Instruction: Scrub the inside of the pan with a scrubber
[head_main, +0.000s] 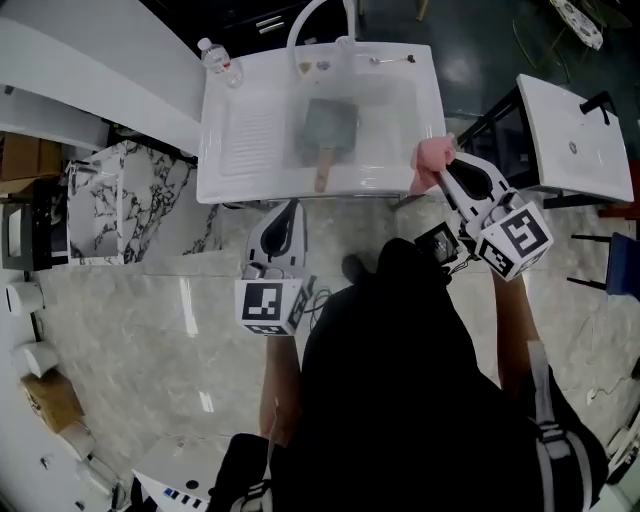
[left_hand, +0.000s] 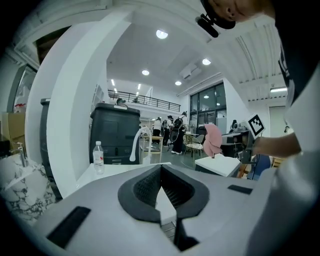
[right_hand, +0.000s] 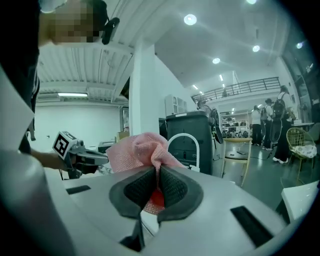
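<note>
Resting in the white sink (head_main: 240, 180), the pan (head_main: 325, 130) awaits scrubbing. The right hand-held gripper (head_main: 447, 172) pinches the pink scrubber (head_main: 430, 160) near the rim; the left hand-held gripper (head_main: 289, 212) is pressed together, empty. Likely best: steady the handle (head_main: 322, 172), press the scrubber flat inside.

The pan (head_main: 327, 133) looks hazy in the sink (head_main: 225, 160), and its inside is too dim to read. The head view's top edge cuts the faucet (head_main: 296, 28). The scrubber (right_hand: 140, 150) has its lower end hidden between the right gripper (right_hand: 158, 169)'s 2 pads. The bottle (left_hand: 98, 157)'s label is too small to read.
</note>
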